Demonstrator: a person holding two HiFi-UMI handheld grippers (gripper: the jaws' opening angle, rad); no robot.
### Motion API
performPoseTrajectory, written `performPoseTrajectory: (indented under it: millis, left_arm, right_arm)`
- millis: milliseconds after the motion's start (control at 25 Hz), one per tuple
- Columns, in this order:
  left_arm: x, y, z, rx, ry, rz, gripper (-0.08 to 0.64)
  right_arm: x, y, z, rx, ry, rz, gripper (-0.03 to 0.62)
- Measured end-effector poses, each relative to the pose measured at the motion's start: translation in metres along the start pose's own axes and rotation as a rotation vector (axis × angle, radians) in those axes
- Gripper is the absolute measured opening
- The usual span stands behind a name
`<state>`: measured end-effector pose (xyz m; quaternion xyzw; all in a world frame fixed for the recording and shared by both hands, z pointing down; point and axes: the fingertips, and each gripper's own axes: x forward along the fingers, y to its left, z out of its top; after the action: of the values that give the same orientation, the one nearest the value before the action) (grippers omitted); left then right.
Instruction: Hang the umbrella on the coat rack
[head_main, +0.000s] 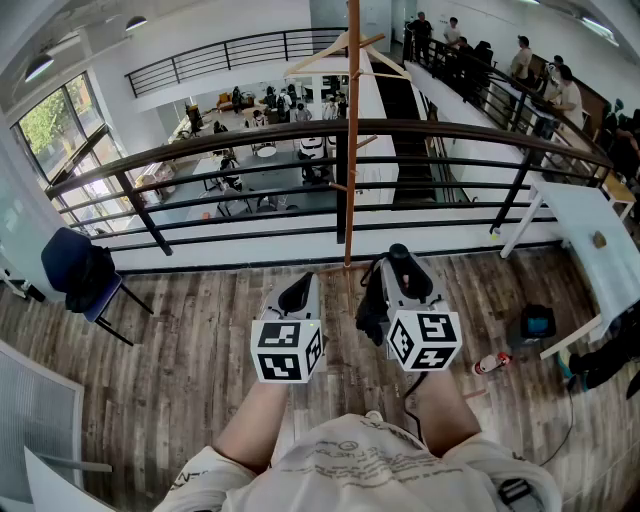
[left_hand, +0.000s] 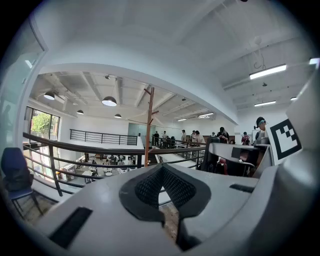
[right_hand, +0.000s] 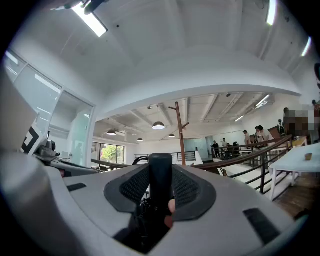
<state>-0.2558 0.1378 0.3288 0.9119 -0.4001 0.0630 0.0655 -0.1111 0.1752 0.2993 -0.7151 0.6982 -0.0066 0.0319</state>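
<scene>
The umbrella (head_main: 373, 305) is held in the right gripper (head_main: 403, 270), above the wooden floor (head_main: 180, 340) and near that floor's far edge, where the dark railing (head_main: 200, 140) runs. In the right gripper view the umbrella's black, round-ended handle (right_hand: 160, 175) is seen upright between the two ribbed pads, which are set wide and lie against it on both sides; folded black fabric is bunched below it inside the right gripper (right_hand: 160, 167). In the head view the same fabric is seen hanging at the gripper's left side, with the handle end projecting forward past the jaws.

The left gripper (head_main: 298, 290) is held just beside the right one, the two marker cubes being side by side and apart. In the left gripper view the jaws of the left gripper (left_hand: 161, 169) are brought together at their tips, and nothing is gripped between them.

The coat rack (head_main: 352, 130), a thin wooden pole with short angled pegs, is stood at the floor's far edge against the railing, ahead of the gap between the two grippers. It is also seen in the left gripper view (left_hand: 148, 125) and the right gripper view (right_hand: 180, 132), well apart from the umbrella and not touched by it.
</scene>
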Motion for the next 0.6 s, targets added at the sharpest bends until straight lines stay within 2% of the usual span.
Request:
performPoseTrajectory:
  millis: [320,480,600]
  left_arm:
    - [0.013,-0.003,-0.006,0.005,-0.029,0.020,0.005]
    - [0.026,-0.016,-0.002,0.026,-0.032,0.010,0.005]
    - [0.037,-0.020,0.000,0.047,-0.047,0.031,0.005]
  right_arm:
    - [0.004,-0.017,-0.012,0.021,-0.006,0.021,0.135]
    - [0.008,-0.035,-0.010,0.046,-0.017,0.030,0.135]
    - [0.013,-0.045,-0.012,0.046,-0.010,0.035,0.135]
